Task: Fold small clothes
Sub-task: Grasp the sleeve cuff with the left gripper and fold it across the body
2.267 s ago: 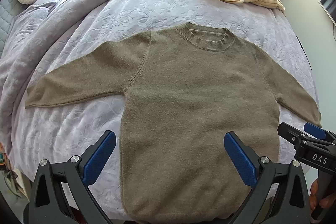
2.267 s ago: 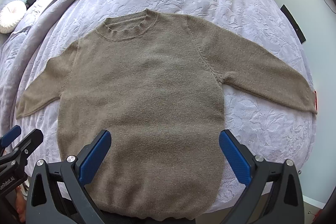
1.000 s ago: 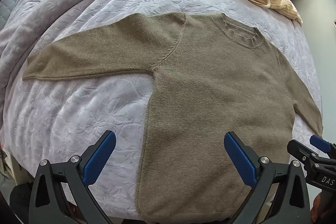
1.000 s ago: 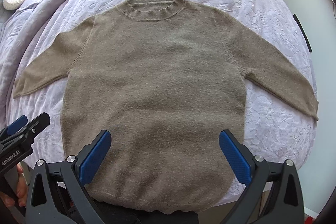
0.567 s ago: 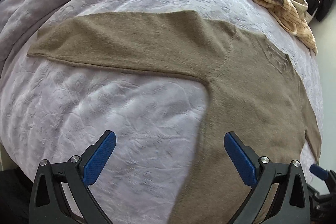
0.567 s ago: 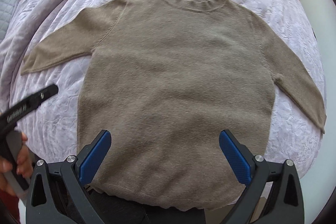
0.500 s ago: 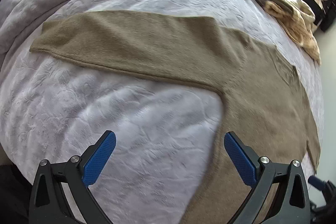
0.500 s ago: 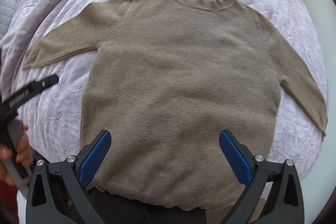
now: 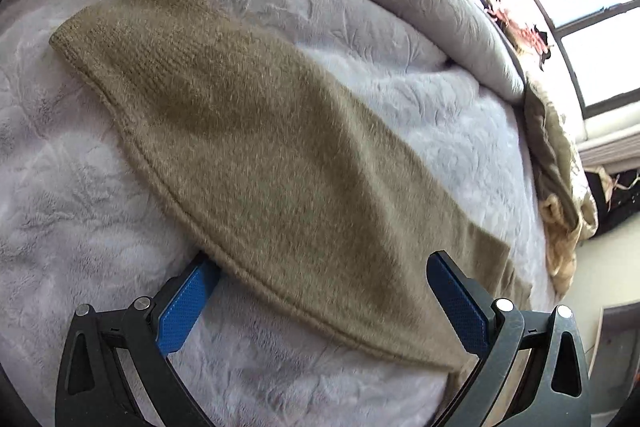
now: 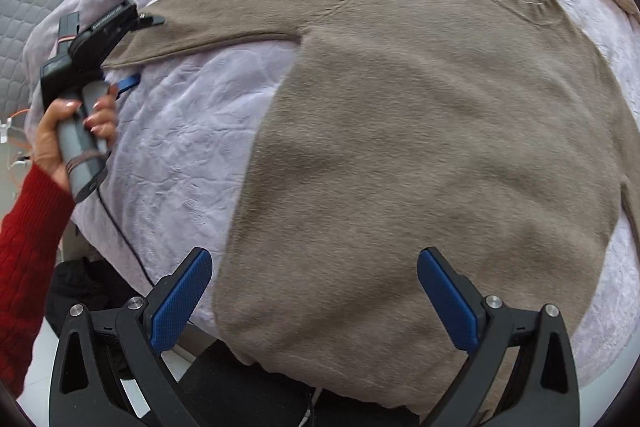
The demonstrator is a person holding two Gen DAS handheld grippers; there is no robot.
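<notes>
Left wrist view: the sweater (image 9: 280,155) lay flat on the bed (image 9: 80,195), its sleeve running from upper left to lower right. It looked soft, light and floppy, best pinched at the sleeve edge. The left gripper (image 9: 320,291) was spread wide around the sleeve. The right gripper (image 10: 316,291) was spread wide too, holding nothing.

The sweater's (image 10: 420,147) right sleeve is running off the frame edge. The left gripper's (image 9: 320,297) lower finger tip is lying hidden beneath the sleeve (image 9: 260,147).
</notes>
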